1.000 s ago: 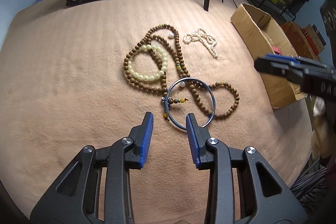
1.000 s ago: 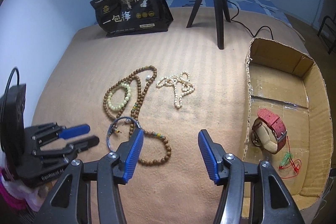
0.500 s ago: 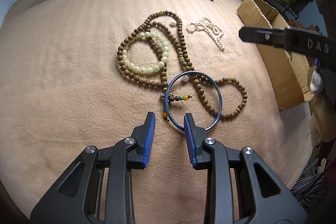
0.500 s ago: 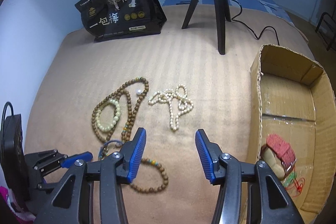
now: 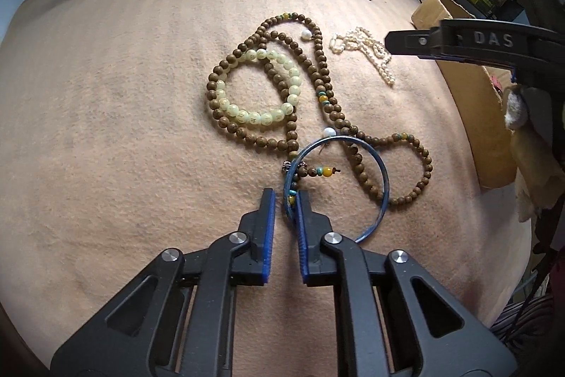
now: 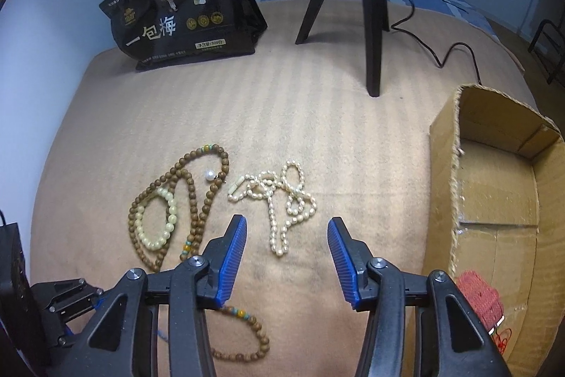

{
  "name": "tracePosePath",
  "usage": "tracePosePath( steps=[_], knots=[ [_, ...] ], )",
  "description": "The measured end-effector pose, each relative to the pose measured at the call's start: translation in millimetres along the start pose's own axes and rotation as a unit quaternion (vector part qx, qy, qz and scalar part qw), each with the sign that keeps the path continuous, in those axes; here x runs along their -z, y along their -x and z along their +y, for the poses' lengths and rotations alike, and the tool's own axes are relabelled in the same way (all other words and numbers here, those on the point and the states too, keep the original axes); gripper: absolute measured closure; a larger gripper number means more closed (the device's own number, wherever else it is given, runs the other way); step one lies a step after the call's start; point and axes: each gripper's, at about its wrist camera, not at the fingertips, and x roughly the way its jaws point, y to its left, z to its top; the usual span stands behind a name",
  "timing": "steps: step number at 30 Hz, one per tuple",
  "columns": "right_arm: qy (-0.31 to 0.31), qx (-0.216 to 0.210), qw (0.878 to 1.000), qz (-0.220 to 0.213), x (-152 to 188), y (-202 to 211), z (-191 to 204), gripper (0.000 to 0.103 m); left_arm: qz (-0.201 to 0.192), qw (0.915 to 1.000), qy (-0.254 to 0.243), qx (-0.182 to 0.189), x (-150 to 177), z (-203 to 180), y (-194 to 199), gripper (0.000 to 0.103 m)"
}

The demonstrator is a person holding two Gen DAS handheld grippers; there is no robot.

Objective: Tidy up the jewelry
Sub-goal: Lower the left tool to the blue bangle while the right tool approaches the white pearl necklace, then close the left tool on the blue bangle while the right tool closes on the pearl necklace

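Colours of the beads and the ring

The long brown wooden bead necklace (image 5: 319,66), pale green bead bracelet (image 5: 259,121) and thin blue ring bangle (image 5: 383,172) lie on a tan striped cloth (image 5: 106,129).

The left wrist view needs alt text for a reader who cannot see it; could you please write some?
The left gripper pinches the near rim of a thin blue bangle lying across a long brown bead necklace on a tan blanket. A pale green bead bracelet lies beyond.
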Motion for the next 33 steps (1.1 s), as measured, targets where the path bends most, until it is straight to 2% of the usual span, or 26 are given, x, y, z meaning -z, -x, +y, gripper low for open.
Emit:
tracePosePath(
  steps=[9,16,18,22,27,28,29,33],
  knots=[
    [0.002,0.032,0.999,0.012,-11,-21,2,0.053,0.001,1.0000,0.005,0.005,-1,3,1,0.097],
    [0.001,0.038,0.999,0.022,-17,-33,1,0.053,0.002,1.0000,0.005,0.006,-1,3,1,0.098],
    [0.003,0.042,0.999,0.024,-18,-37,2,0.051,0.002,1.0000,0.005,0.007,-2,3,1,0.098],
    [0.002,0.046,0.999,0.023,-20,-40,5,0.042,0.003,0.9999,0.006,0.008,-1,3,2,0.099],
    [0.010,0.049,0.998,0.024,-20,-44,6,0.043,0.003,0.9999,0.008,0.009,-1,3,2,0.099],
    [0.010,0.049,0.998,0.022,-21,-44,5,0.049,0.003,0.9999,0.008,0.009,-1,3,2,0.099],
    [0.011,0.049,0.999,0.020,-21,-44,5,0.059,0.003,0.9999,0.008,0.009,-1,3,3,0.099],
    [0.011,0.042,0.999,0.016,-22,-44,1,0.083,0.003,0.9999,0.008,0.009,-2,3,3,0.099]
  ],
)
